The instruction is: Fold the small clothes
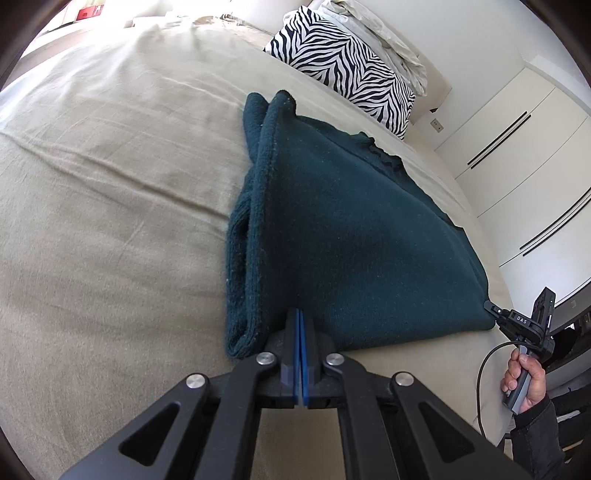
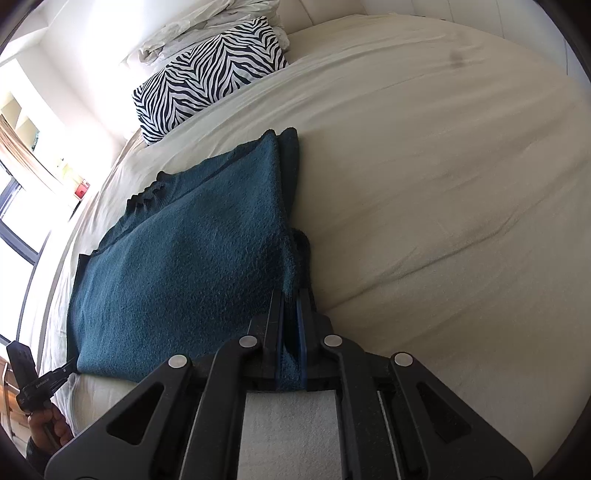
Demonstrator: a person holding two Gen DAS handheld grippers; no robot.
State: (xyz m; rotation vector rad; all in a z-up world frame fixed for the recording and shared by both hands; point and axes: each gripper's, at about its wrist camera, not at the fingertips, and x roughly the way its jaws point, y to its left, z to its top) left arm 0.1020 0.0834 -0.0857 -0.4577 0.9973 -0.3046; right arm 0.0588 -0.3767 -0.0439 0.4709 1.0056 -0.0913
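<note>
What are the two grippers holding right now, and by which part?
Both hold the teal sweater by its near edge: the left gripper is shut on its near left corner, the right gripper on its near right corner. It lies on the bed.

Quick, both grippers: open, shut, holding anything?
Left gripper: shut on the teal sweater, near corner.
Right gripper: shut on the sweater's other near corner.

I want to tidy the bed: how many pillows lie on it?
2: a zebra-striped fabric pillow beyond the sweater, and a crumpled white one behind it; more may be hidden.
</note>
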